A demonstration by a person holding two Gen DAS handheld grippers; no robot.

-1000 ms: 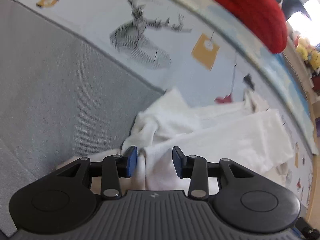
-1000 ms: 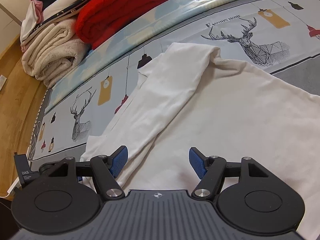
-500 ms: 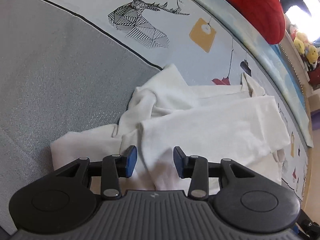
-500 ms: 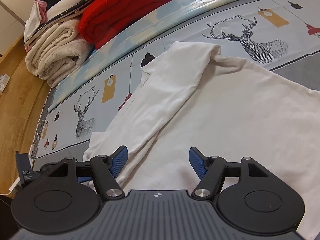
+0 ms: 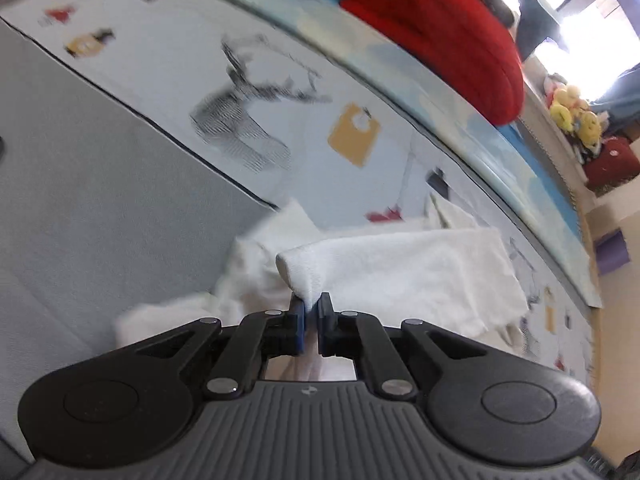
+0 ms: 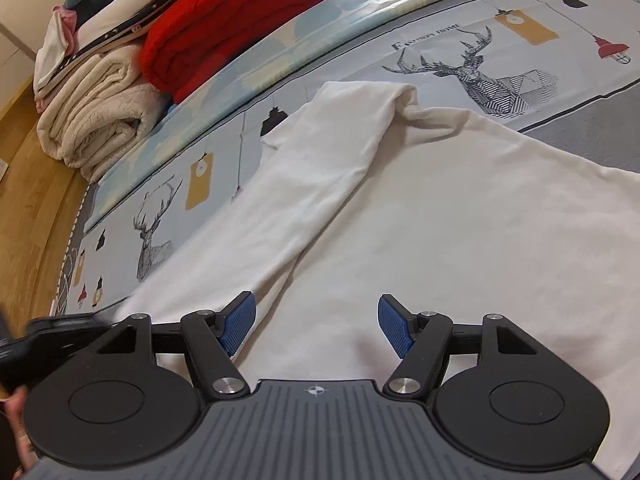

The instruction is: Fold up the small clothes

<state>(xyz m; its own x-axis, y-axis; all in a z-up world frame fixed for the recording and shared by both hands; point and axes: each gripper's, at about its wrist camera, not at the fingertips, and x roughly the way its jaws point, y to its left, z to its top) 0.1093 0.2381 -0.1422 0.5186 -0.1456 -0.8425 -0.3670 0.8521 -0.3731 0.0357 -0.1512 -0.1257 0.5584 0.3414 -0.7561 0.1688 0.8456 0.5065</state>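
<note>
white garment pinched on the left, spread flat on the right

white garment [image 6: 460, 216] fills most of the right wrist view, from the centre out to the right edge and down to the bottom. we see it lying flat on the bed cover [image 6: 420, 32], with one long folded part [image 6: 304, 184] running from the upper middle down to the lower left. in the left wrist view the same white garment [image 5: 400, 276] sits in the lower middle of the frame, bunched and partly raised, though that frame is blurred.

the bed cover [image 5: 100, 200] is grey with a pale printed band; a deer print [image 6: 480, 76] shows in the upper right of the right wrist view. a red blanket [image 6: 232, 20] lies at the top left of centre, touching a cream blanket roll [image 6: 100, 120] in the upper left.

our left gripper [image 5: 311, 320], at lower centre, has its blue pads pressed together on a fold of the white garment, which rises in a peak just above them. our right gripper [image 6: 316, 326], at lower centre of its view, is spread wide above the cloth, its left pad [image 6: 239, 324] over the folded part's edge.
</note>
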